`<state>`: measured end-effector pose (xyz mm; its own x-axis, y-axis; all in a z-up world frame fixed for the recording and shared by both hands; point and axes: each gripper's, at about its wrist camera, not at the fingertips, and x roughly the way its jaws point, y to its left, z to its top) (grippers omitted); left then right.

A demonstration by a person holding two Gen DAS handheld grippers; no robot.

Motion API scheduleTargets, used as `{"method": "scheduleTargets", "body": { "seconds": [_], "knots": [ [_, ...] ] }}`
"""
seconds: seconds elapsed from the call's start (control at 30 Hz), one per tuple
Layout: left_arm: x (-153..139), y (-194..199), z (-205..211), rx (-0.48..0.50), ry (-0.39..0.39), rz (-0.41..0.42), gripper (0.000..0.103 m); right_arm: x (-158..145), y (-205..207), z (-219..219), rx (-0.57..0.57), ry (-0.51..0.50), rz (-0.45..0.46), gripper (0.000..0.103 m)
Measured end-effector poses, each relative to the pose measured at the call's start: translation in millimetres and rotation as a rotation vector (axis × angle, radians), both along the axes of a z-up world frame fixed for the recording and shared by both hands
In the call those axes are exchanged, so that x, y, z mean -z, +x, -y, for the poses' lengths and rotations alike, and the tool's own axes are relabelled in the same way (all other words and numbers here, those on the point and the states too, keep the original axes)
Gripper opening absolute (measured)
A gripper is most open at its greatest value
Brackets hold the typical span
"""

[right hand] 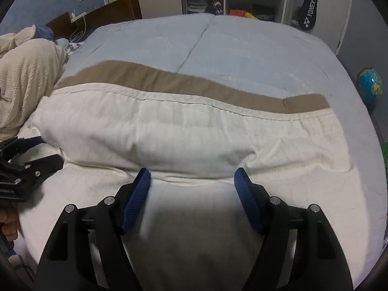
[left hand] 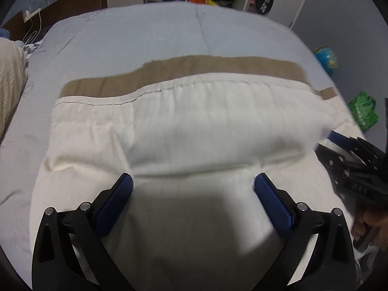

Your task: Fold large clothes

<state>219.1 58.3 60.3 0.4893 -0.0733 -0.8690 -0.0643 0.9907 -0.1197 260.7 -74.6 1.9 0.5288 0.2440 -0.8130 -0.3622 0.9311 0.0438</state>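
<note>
Left wrist view: left hand-held gripper (left hand: 194, 185), blue-padded fingers spread wide, nothing between them, poised over a cream bed sheet (left hand: 189, 126) with a tan border band (left hand: 194, 69) along its far edge; sheet lies folded across a pale blue bed (left hand: 150, 36). Right hand-held gripper (left hand: 349, 155) at right edge, state indeterminate here. Globe (left hand: 326, 57) on floor, far right. Right wrist view: right hand-held gripper (right hand: 192, 180), fingers apart, empty, above the sheet's near fold. Cream knitted blanket (right hand: 24, 72) far left; black racket bag (right hand: 309, 12) hanging far right.
</note>
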Motion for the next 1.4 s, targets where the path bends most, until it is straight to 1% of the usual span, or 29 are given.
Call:
{"method": "scheduleTargets", "body": {
  "seconds": [0.07,0.17,0.3,0.47,0.5,0.63,0.73,0.93,1.0,1.1,1.2,1.3,1.4],
  "knots": [
    [-11,-19,-3,0.007,-0.014,0.037,0.097,-10,-10,6,0.007,-0.001,0.02,0.068],
    [-25,-46,-5,0.013,-0.013,0.071,0.096,-24,-30,17,0.007,0.021,0.033,0.069],
    [-40,-83,-6,0.014,0.028,0.1,0.096,-41,-61,30,-0.012,0.028,0.057,0.073],
    [-54,-126,-6,-0.001,0.04,0.132,0.096,-58,-97,49,-0.011,0.045,0.079,0.075],
    [-58,-130,-9,-0.004,0.038,0.136,0.096,-60,-103,52,-0.014,0.044,0.082,0.075],
    [-65,-157,-9,-0.024,0.011,0.155,0.096,-67,-128,64,-0.029,0.038,0.094,0.079],
    [-64,-171,1,-0.017,0.007,0.167,0.096,-72,-145,77,-0.025,0.039,0.113,0.08],
    [-55,-212,14,0.005,-0.011,0.188,0.096,-76,-185,109,0.027,0.079,0.155,0.082],
    [-53,-220,18,0.007,0.001,0.195,0.096,-75,-194,120,0.041,0.095,0.163,0.082],
    [-52,-233,28,0.016,0.014,0.228,0.096,-71,-210,133,0.051,0.11,0.173,0.082],
    [-49,-241,34,0.008,0.038,0.257,0.096,-64,-225,142,0.062,0.117,0.176,0.083],
    [-45,-244,41,0.006,0.063,0.257,0.096,-53,-238,146,0.071,0.126,0.173,0.083],
    [-43,-245,44,0.009,0.075,0.26,0.096,-44,-250,144,0.067,0.121,0.19,0.083]
  ]
}}
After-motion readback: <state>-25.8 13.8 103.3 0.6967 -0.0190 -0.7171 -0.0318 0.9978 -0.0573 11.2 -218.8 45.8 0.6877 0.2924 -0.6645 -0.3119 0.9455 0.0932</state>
